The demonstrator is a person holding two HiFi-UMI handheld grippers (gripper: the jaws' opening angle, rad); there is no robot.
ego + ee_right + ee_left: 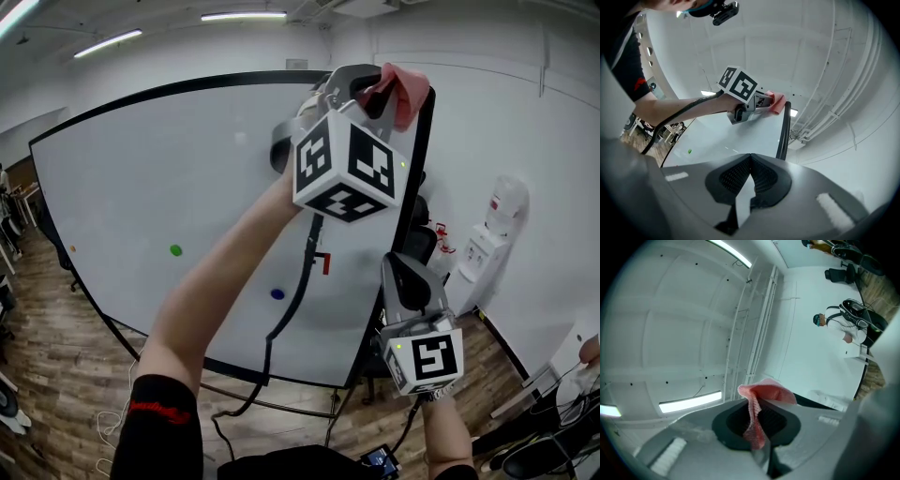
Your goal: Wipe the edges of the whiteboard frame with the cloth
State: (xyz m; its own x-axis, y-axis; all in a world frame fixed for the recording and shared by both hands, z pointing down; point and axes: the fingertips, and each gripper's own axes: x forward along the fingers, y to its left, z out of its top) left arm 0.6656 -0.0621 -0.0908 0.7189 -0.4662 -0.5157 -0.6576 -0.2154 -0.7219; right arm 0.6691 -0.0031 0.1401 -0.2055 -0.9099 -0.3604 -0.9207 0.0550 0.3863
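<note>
Pink cloth (405, 92), seemingly soft, light and best held by a bunched fold, is pinched in the clamped left gripper (757, 427) at the top right corner of the whiteboard frame (422, 169), while the right gripper (749, 176) hangs lower, closed on nothing.

Setting: office / meeting-type rm, indoor.

Evidence:
- lg free-standing whiteboard (169, 178), black frame, w/ a green dot (175, 250) and a blue dot (277, 293) on it.
- water dispenser (487, 239) w/ bottle on top, against the white wall (497, 122).
- dark office chairs (848, 273) near that wall; another chair (419, 246) just behind the board.
- wood-look plank floor (56, 356).
- tube lights (242, 16) on a white ceiling; exposed white pipes (757, 319) run along it.
- more furniture at far left, too small to ID.
</note>
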